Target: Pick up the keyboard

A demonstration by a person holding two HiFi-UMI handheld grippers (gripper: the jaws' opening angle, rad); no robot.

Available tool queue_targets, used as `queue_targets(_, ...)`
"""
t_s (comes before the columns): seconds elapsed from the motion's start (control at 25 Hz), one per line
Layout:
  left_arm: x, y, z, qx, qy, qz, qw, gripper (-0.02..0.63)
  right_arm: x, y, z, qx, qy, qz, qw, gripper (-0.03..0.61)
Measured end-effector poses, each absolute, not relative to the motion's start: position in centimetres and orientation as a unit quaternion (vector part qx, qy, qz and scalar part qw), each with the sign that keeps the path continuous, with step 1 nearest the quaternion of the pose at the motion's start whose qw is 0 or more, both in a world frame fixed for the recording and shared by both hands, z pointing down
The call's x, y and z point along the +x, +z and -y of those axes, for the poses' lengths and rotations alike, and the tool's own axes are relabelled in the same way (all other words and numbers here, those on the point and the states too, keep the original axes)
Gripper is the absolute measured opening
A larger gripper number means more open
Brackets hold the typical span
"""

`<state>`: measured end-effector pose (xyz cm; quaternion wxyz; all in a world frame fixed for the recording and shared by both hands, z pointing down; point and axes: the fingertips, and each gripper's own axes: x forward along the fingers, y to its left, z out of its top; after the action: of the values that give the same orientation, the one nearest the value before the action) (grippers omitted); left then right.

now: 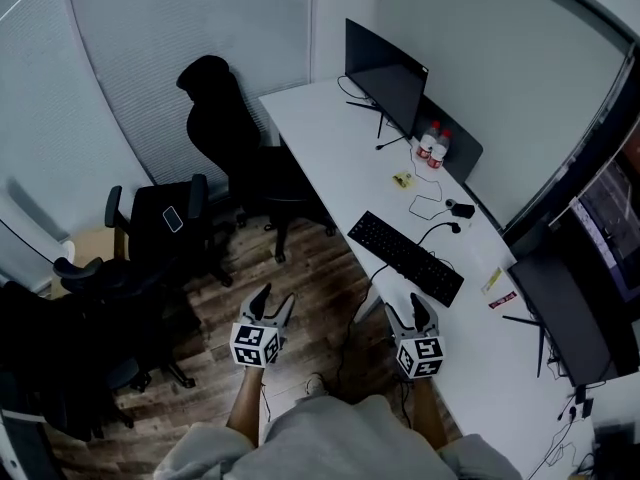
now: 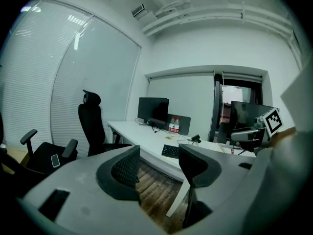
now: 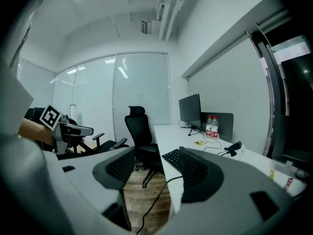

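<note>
One keyboard (image 1: 405, 258), two bottles (image 1: 426, 142) (image 1: 440, 151), two tools (image 1: 275, 298) (image 1: 408, 308).

I count one keyboard (image 1: 405, 258) at one o'clock, two monitors (image 1: 385, 78), two bottles (image 1: 432, 148), three chairs (image 1: 215, 118), and one phone (image 1: 172, 219) at eleven.

The black keyboard (image 1: 405, 258) lies on the white desk (image 1: 325, 128), near the right gripper (image 1: 410, 310), its jaws apart.

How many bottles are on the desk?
2. One bottle and a second bottle stand side by side beside the far monitor on the desk; none seems hidden.
</note>
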<state>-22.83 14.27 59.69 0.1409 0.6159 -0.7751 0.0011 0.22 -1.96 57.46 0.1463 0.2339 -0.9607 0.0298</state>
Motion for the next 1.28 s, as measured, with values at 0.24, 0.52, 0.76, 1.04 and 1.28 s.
queue_targets(0.24,-24.4,60.3,-12.7,0.631,0.005,0.761,0.147,0.245,-1.1,57.8,2.4,0.246,0.031,0.957,0.153,0.262)
queue_targets(0.52,-24.6,60.9,-11.6,0.64,0.007,0.753,0.153,0.241,-1.3,58.3,3.0,0.256,0.035,0.953,0.16,0.256)
queue_targets(0.76,-25.2,61.5,-10.7,0.631,0.008,0.759,0.158,0.238,-2.0,58.9,4.6,0.25,0.04,0.954,0.162,0.252)
queue_targets(1.04,-26.7,61.5,-8.0,0.62,0.015,0.768,0.16,0.236,-4.2,58.7,8.5,0.237,0.04,0.958,0.155,0.25)
queue_targets(1.28,-28.6,60.8,-3.6,0.613,0.022,0.774,0.155,0.235,-6.4,58.6,13.0,0.224,0.024,0.961,0.159,0.25)
